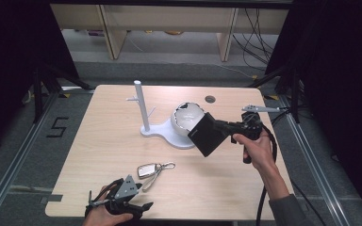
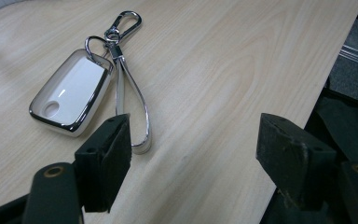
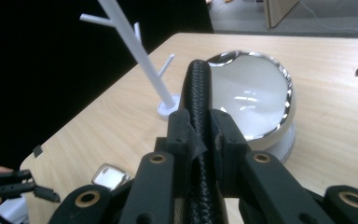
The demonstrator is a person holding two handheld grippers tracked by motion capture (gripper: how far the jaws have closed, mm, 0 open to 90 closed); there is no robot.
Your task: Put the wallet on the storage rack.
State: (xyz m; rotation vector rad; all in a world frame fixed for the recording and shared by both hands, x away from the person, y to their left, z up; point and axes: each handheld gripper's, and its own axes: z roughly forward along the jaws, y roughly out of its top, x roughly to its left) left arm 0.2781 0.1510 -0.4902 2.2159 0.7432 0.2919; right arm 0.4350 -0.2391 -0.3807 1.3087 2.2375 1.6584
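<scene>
At the near edge of the tabletop (image 1: 103,141) the left tool (image 1: 139,207) sits low in the person's left hand (image 1: 104,214), jaws spread wide w/ nothing btwn them. Just past it lies a white key fob (image 1: 147,170) w/ chrome rim, flat on the wood; its strap loop (image 2: 131,105) and clip (image 1: 168,165) trail off to one side. In the left gripper view the strap's end lies right next to the left-hand jaw tip; can't tell if they touch. Farther out, right of center, the right hand (image 1: 257,148) holds the right tool (image 1: 219,126) above the tabletop, jaws clamped tight on a black wallet (image 1: 211,134); seen from the right gripper view, the wallet's braided edge (image 3: 199,93) stands up btwn the pads. Wallet hangs tilted in the air, just in front of a white bowl (image 1: 186,117) w/ shiny rim. Bowl sits on the base of a white stand (image 1: 142,108), whose thin post w/ small branches rises left of the bowl.
</scene>
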